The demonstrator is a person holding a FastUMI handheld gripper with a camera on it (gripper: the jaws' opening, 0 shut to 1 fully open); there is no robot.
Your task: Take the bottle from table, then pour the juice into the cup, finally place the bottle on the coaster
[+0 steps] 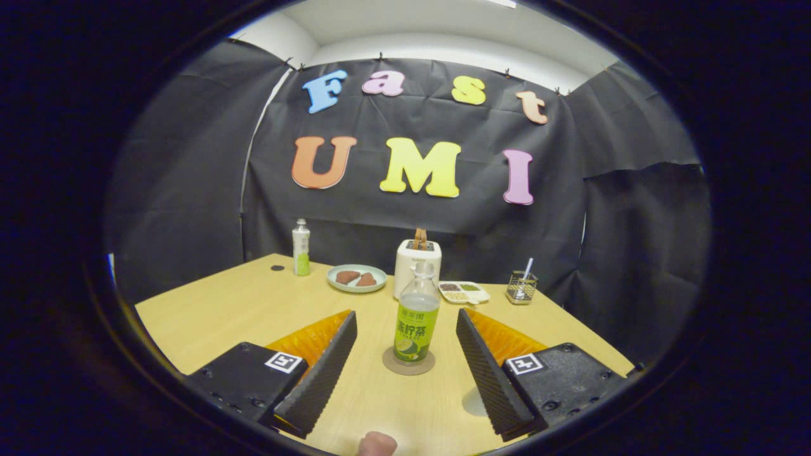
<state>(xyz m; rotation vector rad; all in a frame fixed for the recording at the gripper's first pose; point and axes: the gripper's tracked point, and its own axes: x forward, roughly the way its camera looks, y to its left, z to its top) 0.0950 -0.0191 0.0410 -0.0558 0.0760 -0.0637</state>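
Observation:
A clear bottle [416,313] with a green label and a white cap stands upright on a round brown coaster [408,363] on the wooden table [241,310]. It holds a little liquid below the label line. My gripper [405,323] is open, its two fingers spread wide to either side of the bottle and not touching it. The bottle sits between the fingertips, slightly beyond them. A pale round shape [475,401] lies on the table by the inner side of the right finger; I cannot tell what it is.
At the back of the table stand a second small bottle [301,247], a plate [357,278] with brown pieces, a white toaster [417,266], a divided snack tray [464,292] and a wire holder [521,286]. A fingertip [376,444] shows nearest to me.

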